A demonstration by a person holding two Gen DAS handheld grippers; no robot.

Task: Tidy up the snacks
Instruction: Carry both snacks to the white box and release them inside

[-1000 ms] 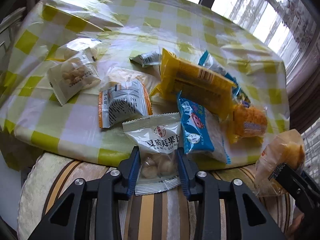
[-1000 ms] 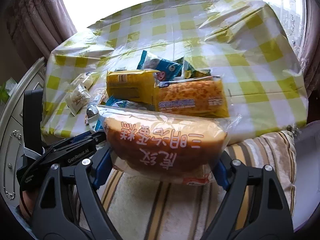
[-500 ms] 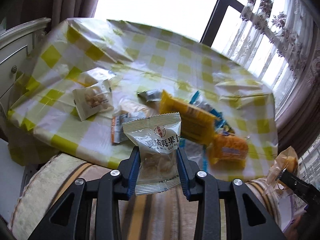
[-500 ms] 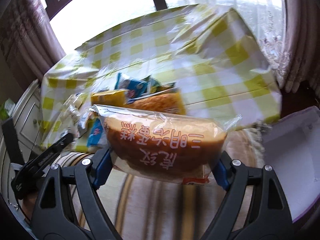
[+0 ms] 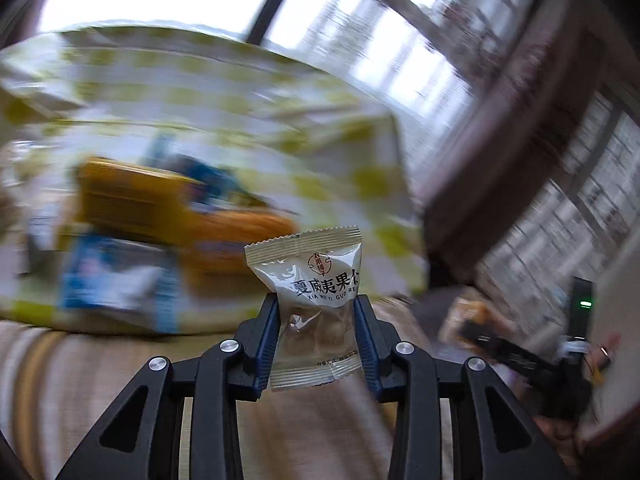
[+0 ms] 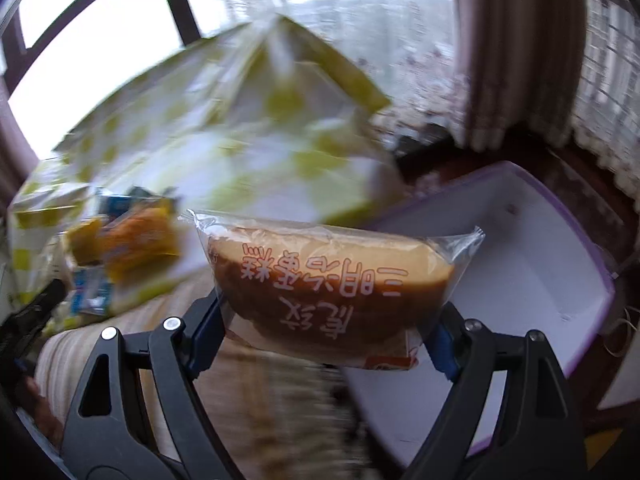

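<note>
My left gripper (image 5: 315,336) is shut on a small clear nut packet (image 5: 310,300) with red and black print, held upright in the air. My right gripper (image 6: 330,320) is shut on a wrapped sandwich cake (image 6: 328,276), its brown loaf lying crosswise between the blue pads. Just right of the cake sits a white box with a purple rim (image 6: 532,264). Blurred snack packets, yellow (image 5: 132,200), orange (image 5: 244,232) and blue (image 5: 112,276), lie on the checked tablecloth (image 5: 224,92) behind the nut packet. The right gripper and its cake show blurred at the left wrist view's right edge (image 5: 500,344).
A striped cushioned seat (image 5: 88,376) lies under both grippers, in front of the round table. Windows and dark curtains (image 6: 520,52) stand behind. The table's cloth (image 6: 240,128) hangs down left of the white box.
Both grippers have swung to the right away from the table with their packets still held. The white box has come into the right wrist view. The snack pile has slid to the left.
</note>
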